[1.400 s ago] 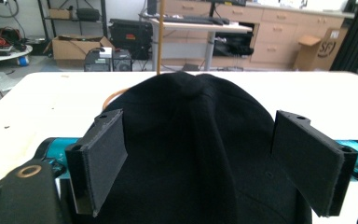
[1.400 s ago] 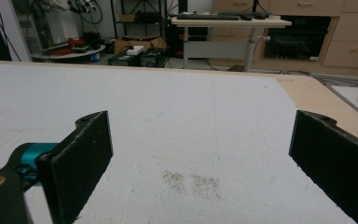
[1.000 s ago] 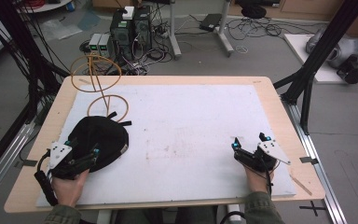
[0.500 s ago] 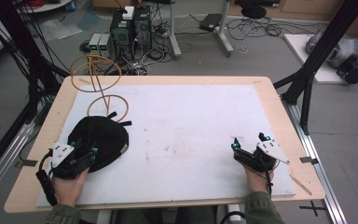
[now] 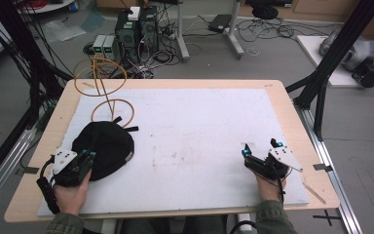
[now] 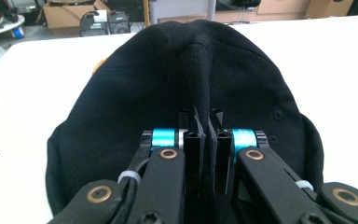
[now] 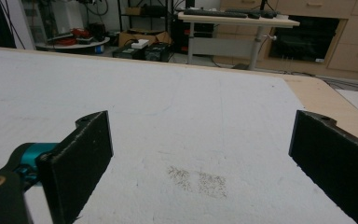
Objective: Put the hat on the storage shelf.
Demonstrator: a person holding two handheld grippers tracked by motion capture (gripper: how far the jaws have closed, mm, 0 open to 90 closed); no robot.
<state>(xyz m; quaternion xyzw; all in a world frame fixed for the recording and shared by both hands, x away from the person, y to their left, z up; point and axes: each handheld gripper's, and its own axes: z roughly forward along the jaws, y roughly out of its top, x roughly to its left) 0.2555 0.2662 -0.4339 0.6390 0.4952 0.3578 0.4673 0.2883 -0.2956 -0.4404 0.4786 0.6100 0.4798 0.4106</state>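
The black cap (image 5: 104, 148) lies on the white mat (image 5: 195, 131) at the table's near left, just in front of a wooden wire stand (image 5: 102, 90) whose ring base it touches. My left gripper (image 6: 204, 140) has its jaws pressed together on a raised fold of the cap's fabric, at the edge nearest me, and my left hand (image 5: 70, 192) comes in low from the near edge, forearm pointing forward. My right gripper (image 5: 262, 151) rests well apart on the mat's near right, jaws spread wide over bare mat, with my right hand (image 5: 268, 187) behind it.
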